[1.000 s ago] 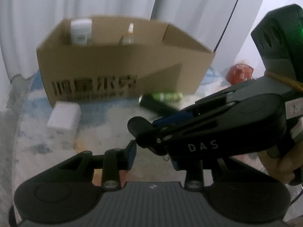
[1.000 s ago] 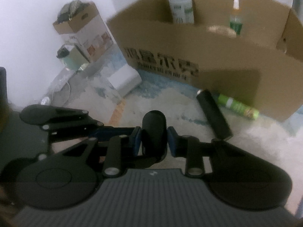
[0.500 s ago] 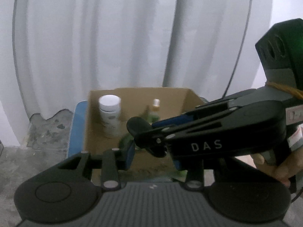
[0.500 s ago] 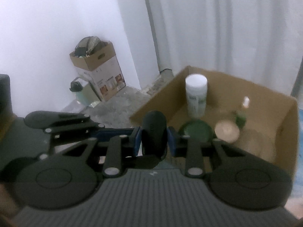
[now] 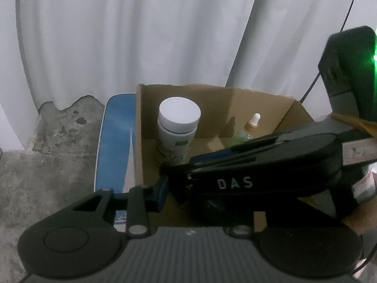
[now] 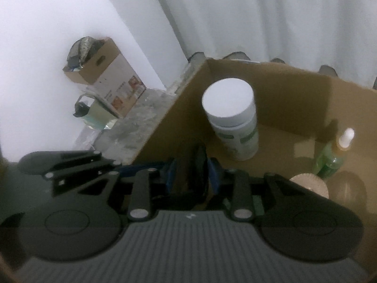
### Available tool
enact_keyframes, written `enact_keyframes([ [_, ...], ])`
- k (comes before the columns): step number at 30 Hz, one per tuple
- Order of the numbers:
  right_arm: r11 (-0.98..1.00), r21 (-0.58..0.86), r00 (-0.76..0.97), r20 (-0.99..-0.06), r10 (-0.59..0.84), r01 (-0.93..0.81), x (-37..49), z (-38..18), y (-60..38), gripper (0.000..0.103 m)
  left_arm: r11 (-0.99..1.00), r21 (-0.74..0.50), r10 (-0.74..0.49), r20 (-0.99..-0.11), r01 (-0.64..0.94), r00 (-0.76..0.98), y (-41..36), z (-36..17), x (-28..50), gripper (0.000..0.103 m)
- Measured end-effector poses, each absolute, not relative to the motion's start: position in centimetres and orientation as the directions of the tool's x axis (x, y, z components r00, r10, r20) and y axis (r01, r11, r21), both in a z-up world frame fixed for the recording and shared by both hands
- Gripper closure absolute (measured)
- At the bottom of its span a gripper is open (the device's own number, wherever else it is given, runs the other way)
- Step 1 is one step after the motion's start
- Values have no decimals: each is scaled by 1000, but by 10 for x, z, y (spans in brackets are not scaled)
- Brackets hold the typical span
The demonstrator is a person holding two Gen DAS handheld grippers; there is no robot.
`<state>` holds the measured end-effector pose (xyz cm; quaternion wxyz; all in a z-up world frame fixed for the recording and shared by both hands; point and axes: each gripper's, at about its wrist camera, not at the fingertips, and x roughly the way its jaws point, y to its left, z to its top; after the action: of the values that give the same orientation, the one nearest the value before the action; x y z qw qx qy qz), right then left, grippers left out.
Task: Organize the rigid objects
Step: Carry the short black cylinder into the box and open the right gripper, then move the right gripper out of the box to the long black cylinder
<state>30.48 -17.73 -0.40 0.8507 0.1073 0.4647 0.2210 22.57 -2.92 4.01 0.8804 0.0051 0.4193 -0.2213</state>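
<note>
Box: open brown corrugated cardboard box (image 6: 294, 99), holding an upright white-capped plastic cylinder bottle (image 6: 232, 120).
Right gripper (image 6: 192, 174): clamped on a matte black rounded object (image 6: 199, 165), over the box.
Left gripper (image 5: 195, 184): its jaws just widened; grip unclear, right side hidden.

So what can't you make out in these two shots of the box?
- Left wrist view: the right tool hides the right part of the cardboard box floor.
- Right wrist view: the dark object between its pads is too dark to identify.
- Both views: the white-capped bottle label is blurred.
</note>
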Motion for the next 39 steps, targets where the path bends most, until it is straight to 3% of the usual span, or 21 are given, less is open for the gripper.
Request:
enact_keyframes([
  [5, 886, 383, 482, -743, 464, -264, 306, -8, -181, 64, 900, -177, -392, -730, 399, 560, -28, 43, 219, 55],
  [10, 886, 371, 518, -720, 463, -277, 285, 9, -188, 63, 901, -169, -392, -711, 400, 584, -29, 56, 205, 53],
  [15, 874, 382, 573, -660, 486, -302, 239, 40, -206, 58, 882, -166, -433, -655, 441, 619, -33, 85, 165, 39],
  [23, 846, 441, 630, -574, 522, -299, 154, 60, -246, 52, 839, -180, -505, -608, 513, 612, -55, 105, 95, 40],
  [25, 834, 475, 637, -558, 531, -279, 136, 55, -258, 51, 830, -199, -521, -609, 521, 597, -58, 100, 81, 38],
  [30, 814, 545, 645, -552, 528, -201, 100, 24, -288, 47, 834, -220, -517, -631, 506, 578, -62, 76, 64, 23],
  [34, 770, 631, 600, -579, 553, -100, 92, -22, -310, 46, 851, -229, -485, -688, 472, 541, -65, 43, 68, 22],
  [39, 799, 599, 559, -646, 520, -50, 93, -61, -310, 46, 863, -216, -444, -755, 456, 483, -78, 1, 74, 22],
])
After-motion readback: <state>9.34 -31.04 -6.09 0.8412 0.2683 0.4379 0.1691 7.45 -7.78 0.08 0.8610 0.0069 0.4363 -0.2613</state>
